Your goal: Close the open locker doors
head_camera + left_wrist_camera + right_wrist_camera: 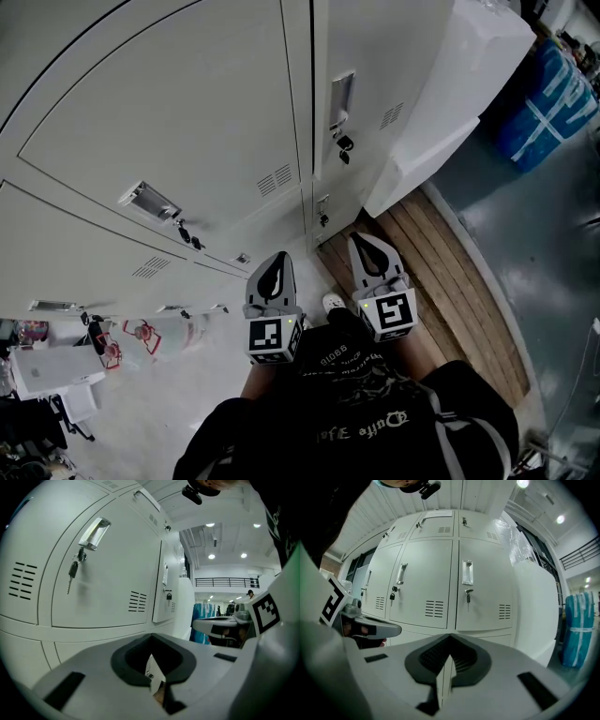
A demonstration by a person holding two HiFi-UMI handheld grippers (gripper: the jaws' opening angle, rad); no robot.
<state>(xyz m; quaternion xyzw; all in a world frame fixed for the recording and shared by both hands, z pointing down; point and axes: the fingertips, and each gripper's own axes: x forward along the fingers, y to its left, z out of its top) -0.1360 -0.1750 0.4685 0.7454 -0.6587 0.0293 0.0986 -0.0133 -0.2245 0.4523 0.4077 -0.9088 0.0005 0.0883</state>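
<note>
Open air separates the left gripper (276, 264) and right gripper (367, 247) from the flush locker doors (187, 122); only the hanging keys (343, 144) jut out. A white wrapped block (445, 108) closes off the right side. Red-and-white containers (141, 336) and a white box (52, 370) crowd the floor at left.

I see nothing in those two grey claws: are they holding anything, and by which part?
Nothing is held. The left gripper and the right gripper both have jaws shut on empty air, apart from the pale grey metal locker doors.
</note>
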